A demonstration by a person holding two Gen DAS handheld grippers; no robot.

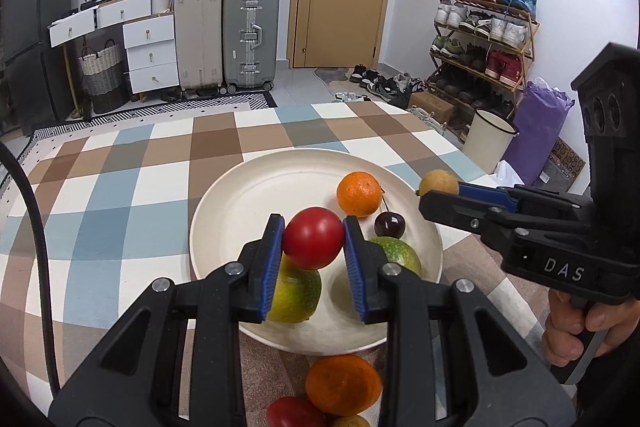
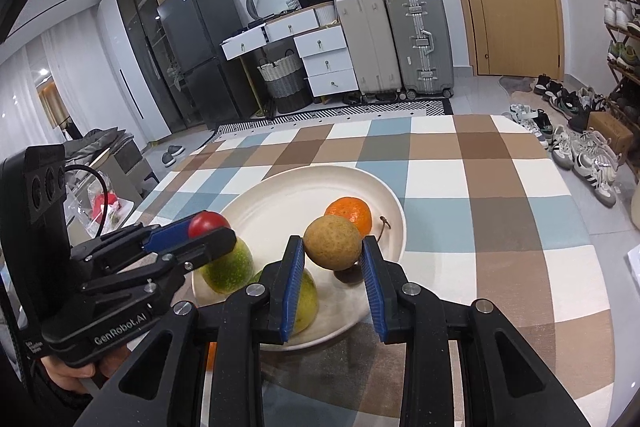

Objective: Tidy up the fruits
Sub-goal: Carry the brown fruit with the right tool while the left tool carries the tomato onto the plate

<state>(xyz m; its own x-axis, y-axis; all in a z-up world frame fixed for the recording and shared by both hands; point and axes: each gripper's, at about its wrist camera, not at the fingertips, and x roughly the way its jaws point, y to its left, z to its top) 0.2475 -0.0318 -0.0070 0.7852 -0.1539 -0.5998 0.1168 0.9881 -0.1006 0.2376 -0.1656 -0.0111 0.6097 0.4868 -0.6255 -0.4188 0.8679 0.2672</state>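
Above the plate (image 1: 224,195), left tongs (image 1: 313,239) are clamping a smooth, bruisable tomato (image 1: 313,238) mid-girth, right tongs (image 2: 333,247) clamping a firm tan fruit (image 2: 333,242).

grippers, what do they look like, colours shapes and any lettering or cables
Both are black plastic pistol-grip tools with silver bolts and blue ribbed pads on two fingers. The left gripper is marked GenRobot.AI, with a black cable looping at its boxy three-lens top. The right gripper reads DAS on its side and has the same top block.

Two claw-mounted fisheyes, close, angled down, side by side, sharing the plate (image 1: 248,183) (image 2: 280,187).
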